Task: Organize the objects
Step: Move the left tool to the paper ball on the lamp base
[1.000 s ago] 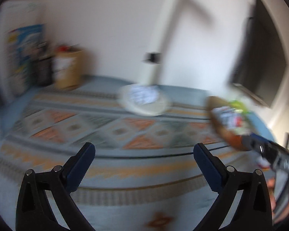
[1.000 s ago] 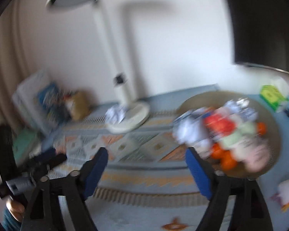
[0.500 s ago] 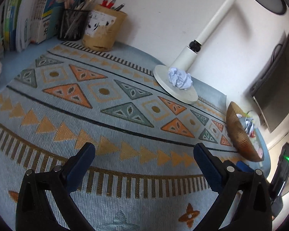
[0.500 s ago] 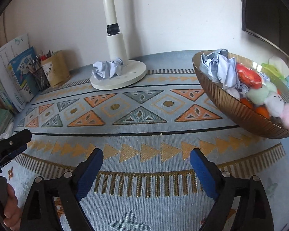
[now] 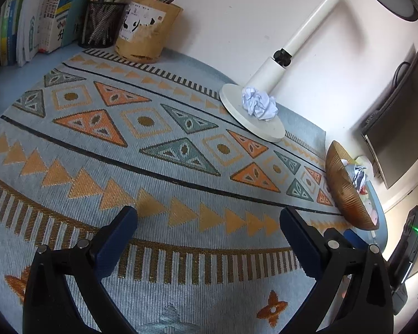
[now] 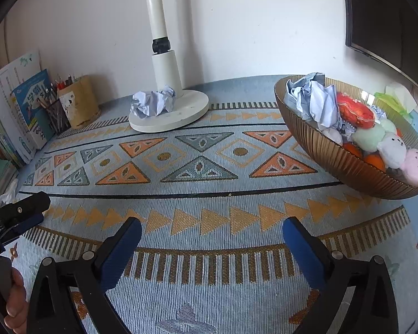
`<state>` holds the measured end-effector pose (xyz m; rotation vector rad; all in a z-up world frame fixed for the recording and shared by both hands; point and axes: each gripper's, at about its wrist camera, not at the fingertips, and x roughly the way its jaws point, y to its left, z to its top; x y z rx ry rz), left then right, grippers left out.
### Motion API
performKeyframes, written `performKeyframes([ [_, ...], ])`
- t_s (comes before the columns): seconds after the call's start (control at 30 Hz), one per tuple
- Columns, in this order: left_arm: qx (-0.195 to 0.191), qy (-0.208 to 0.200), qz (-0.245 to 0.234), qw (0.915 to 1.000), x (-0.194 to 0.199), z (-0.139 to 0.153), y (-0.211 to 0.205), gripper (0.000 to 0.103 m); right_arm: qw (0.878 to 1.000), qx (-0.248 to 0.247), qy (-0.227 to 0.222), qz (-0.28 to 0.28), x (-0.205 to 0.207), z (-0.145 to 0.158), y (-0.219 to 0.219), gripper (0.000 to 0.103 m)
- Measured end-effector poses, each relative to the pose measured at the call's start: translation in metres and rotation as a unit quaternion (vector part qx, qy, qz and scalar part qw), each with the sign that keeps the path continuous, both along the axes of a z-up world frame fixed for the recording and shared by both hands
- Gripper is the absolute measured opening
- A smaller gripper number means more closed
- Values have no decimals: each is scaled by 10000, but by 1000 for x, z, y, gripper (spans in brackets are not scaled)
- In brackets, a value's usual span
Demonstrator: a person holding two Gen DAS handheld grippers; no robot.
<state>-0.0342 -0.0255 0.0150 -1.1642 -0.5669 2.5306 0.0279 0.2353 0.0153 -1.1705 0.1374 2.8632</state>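
Note:
A crumpled pale-blue paper ball [image 5: 259, 103] [image 6: 152, 103] lies on the round white lamp base [image 5: 237, 111] [image 6: 181, 117] at the back of the patterned mat. A ribbed amber bowl [image 6: 320, 150] [image 5: 340, 183] at the right holds crumpled paper, plush toys and orange items. My left gripper [image 5: 207, 220] is open and empty, low over the mat's front. My right gripper [image 6: 210, 228] is open and empty, also low over the mat's front, left of the bowl.
Books [image 5: 36, 22], a mesh pen cup [image 5: 100, 25] and a tan pen holder [image 5: 147, 30] stand at the back left. A dark monitor [image 5: 398, 128] stands at the right. A tissue pack [image 6: 395, 100] lies behind the bowl. The left gripper's body [image 6: 16, 217] shows at the right view's left edge.
Both grippers have dropped and tilted down toward the mat from a raised, blurred view. Over the last half second they have barely moved. Both stay open.

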Motion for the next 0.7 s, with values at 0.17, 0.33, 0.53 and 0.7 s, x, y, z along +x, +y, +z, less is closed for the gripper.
performKeyframes([
  [0.17,-190,116,-158,9996,-5,17,15,102,10000,13,-37,25,-1,-2,0,101],
  [0.33,-824,694,-181,9940,-70,72,47,102,9999,35,-114,26,-3,-5,-1,102],
  [0.53,-1617,562,-209,9850,-158,43,85,102,9999,-43,-98,112,-3,-7,2,102],
  [0.7,-1692,650,-504,9821,-176,24,111,102,9999,-54,-42,122,-2,-7,2,102],
])
